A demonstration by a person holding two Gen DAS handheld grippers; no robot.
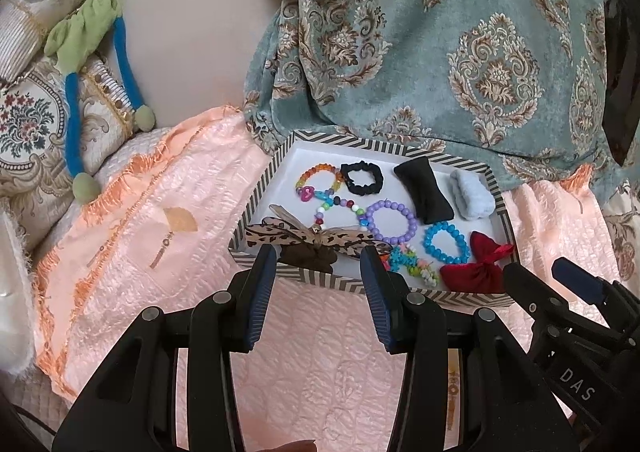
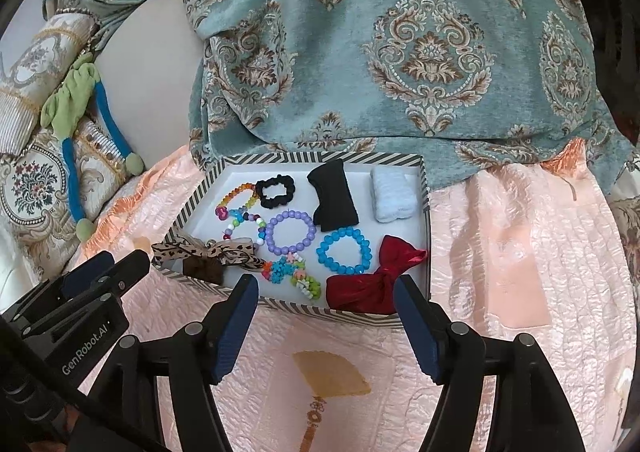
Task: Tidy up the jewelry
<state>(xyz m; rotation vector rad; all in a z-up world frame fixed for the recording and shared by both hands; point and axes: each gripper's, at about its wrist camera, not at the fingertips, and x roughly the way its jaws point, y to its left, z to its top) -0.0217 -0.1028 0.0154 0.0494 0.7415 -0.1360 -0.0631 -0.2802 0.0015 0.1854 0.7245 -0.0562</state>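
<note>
Lying just beyond the right gripper (image 2: 326,294), whose jaws stand apart and empty, the red bow (image 2: 372,280) is nearest.

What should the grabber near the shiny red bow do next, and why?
Probably ease the right gripper forward and down over the shiny red fabric bow. Its jaws stand open and empty just short of the striped tray's near rim, and the bow lies right behind that rim, in line with the gap, clear of the blue beaded bracelet.

Chevron-striped tray (image 2: 428,220) with white floor holds purple bracelet (image 2: 291,233), blue bracelet (image 2: 344,250), red bow (image 2: 372,284), leopard-print bow (image 2: 216,250).
</note>
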